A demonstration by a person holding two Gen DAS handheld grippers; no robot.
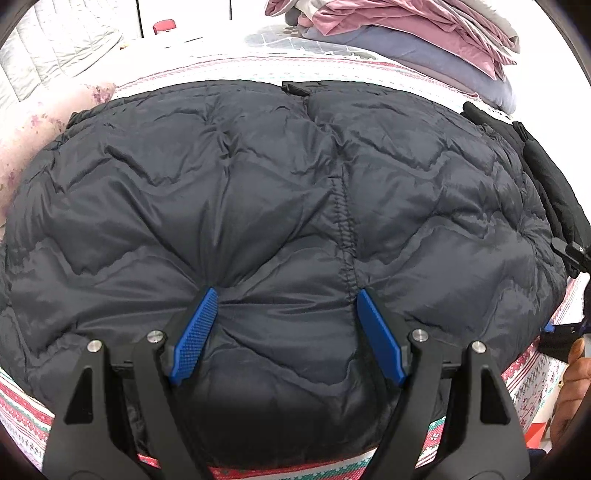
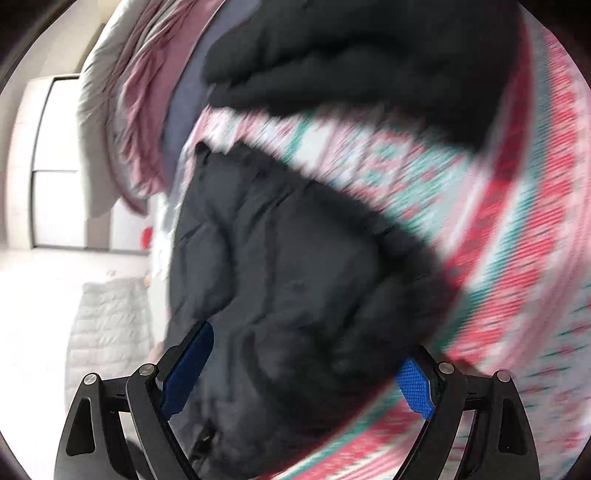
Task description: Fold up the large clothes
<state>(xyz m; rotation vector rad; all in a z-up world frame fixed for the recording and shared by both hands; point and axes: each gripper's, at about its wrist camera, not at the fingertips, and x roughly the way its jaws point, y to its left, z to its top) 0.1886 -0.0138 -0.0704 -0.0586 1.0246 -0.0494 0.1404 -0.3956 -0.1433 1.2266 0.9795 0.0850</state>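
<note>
While jaws gape, black puffer jacket [image 1: 280,206] spread, patterned blanket [image 1: 22,410]

Black quilted jacket [image 1: 280,206]; red, green and white knit-patterned blanket [image 1: 22,410]; pink and lavender folded bedding [image 1: 406,29].

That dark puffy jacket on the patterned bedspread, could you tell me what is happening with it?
A person is folding a black quilted jacket laid out on a red, white and green patterned bedspread. The left gripper has its wide-open jaws pressing down into the jacket's near edge, with fabric bunched between the blue pads. The right gripper, also open, hangs over the jacket's other side in a blurred view, holding nothing. Folded bedding is stacked at the bed's far end.
</note>
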